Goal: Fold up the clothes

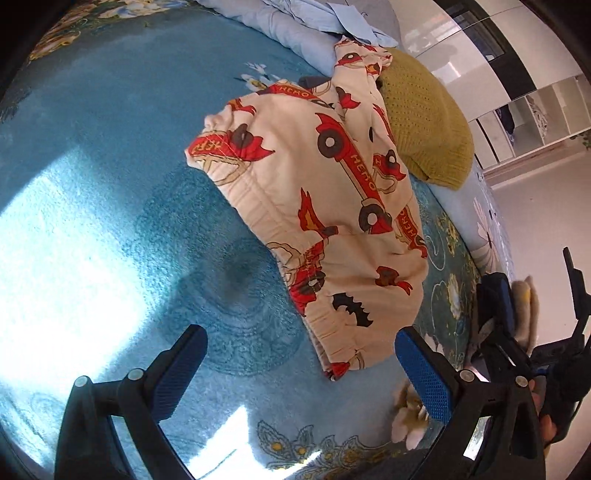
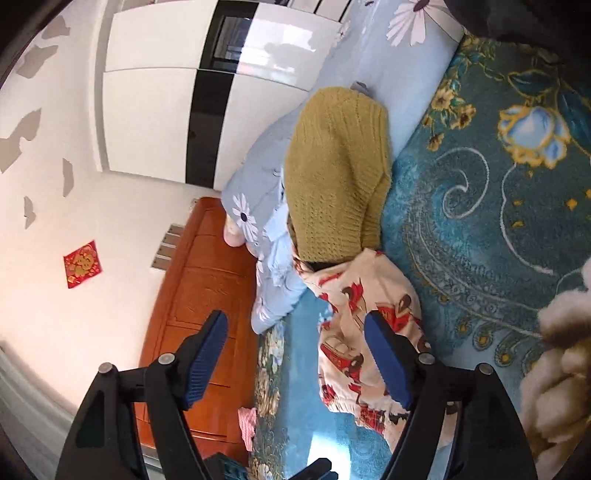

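Observation:
A cream garment (image 1: 332, 206) printed with red fire trucks lies folded over on a teal floral blanket (image 1: 110, 166). My left gripper (image 1: 301, 369) hovers over the garment's near end. Its jaws are wide open, and only the garment's corner shows between the blue pads, untouched. At the right edge of the left wrist view is my right gripper (image 1: 535, 295), just off the garment's side. In the right wrist view the right gripper (image 2: 297, 354) is open and empty. The same garment (image 2: 369, 306) lies beyond and under its right finger (image 2: 388, 358).
A mustard knitted sweater (image 2: 340, 177) rests against the garment's far end, on a light blue daisy-print duvet (image 2: 258, 192). More pale blue clothing (image 1: 332, 18) is piled behind. An orange wooden headboard (image 2: 199, 295) and a white wardrobe (image 2: 155, 110) stand beyond the bed. A fluffy cream sleeve (image 2: 554, 369) is at the right.

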Demonstrator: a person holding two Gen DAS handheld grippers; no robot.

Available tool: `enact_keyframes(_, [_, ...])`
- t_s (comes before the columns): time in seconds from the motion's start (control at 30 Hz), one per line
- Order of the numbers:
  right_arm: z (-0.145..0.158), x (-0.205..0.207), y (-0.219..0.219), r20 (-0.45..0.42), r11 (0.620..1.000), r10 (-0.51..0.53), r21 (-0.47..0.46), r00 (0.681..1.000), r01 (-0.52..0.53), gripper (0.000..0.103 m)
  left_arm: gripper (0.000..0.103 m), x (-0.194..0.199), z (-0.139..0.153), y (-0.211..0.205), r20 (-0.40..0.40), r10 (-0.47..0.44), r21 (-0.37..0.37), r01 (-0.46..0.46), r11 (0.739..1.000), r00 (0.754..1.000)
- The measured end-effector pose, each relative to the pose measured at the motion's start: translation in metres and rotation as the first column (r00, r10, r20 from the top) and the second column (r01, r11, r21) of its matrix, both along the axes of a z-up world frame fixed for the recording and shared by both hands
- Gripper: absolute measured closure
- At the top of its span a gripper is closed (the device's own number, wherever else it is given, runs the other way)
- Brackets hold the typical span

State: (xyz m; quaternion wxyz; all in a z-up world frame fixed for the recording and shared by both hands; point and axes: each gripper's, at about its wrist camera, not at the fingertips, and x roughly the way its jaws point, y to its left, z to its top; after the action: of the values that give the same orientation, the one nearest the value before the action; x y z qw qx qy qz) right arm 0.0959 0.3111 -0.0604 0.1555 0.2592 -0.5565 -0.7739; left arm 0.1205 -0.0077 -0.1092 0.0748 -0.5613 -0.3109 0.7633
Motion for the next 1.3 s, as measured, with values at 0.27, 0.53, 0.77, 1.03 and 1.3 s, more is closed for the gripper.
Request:
enact_keyframes(0.27, [-0.024,-0.004,0.015,-0.025,0.978,0.033,-0.205,0.999,-0.037,0.023,0.009,-0.018,-0.012,0.033,0.005,-0.027,0.041,0.027,0.999,1.000])
enact_keyframes(0.53, [-0.040,-0.005,0.017,-0.022,0.937,0.037,-0.347,0.999,-0.043,0.023,0.017,-0.022,-0.011,0.059,0.014,-0.106,-0.018,0.107,0.994,0.994])
enact_keyframes(0.77, [-0.040,-0.007,0.014,-0.046,0.924,0.057,-0.376,0.997,-0.070,0.023,0.058,-0.030,-0.006,0.074,0.028,-0.124,-0.186,0.127,0.974,0.992])
enact_keyframes(1.03, [-0.045,-0.010,0.011,-0.037,0.914,0.084,-0.396,0.996,-0.092,0.023,0.088,-0.027,0.004,0.063,-0.008,-0.113,-0.288,0.106,0.952,0.994])
enact_keyframes(1.3, [-0.046,-0.014,0.005,-0.016,0.922,0.106,-0.373,0.994,-0.104,0.023,0.089,-0.035,0.044,-0.031,-0.124,-0.079,-0.445,0.016,0.895,0.989])
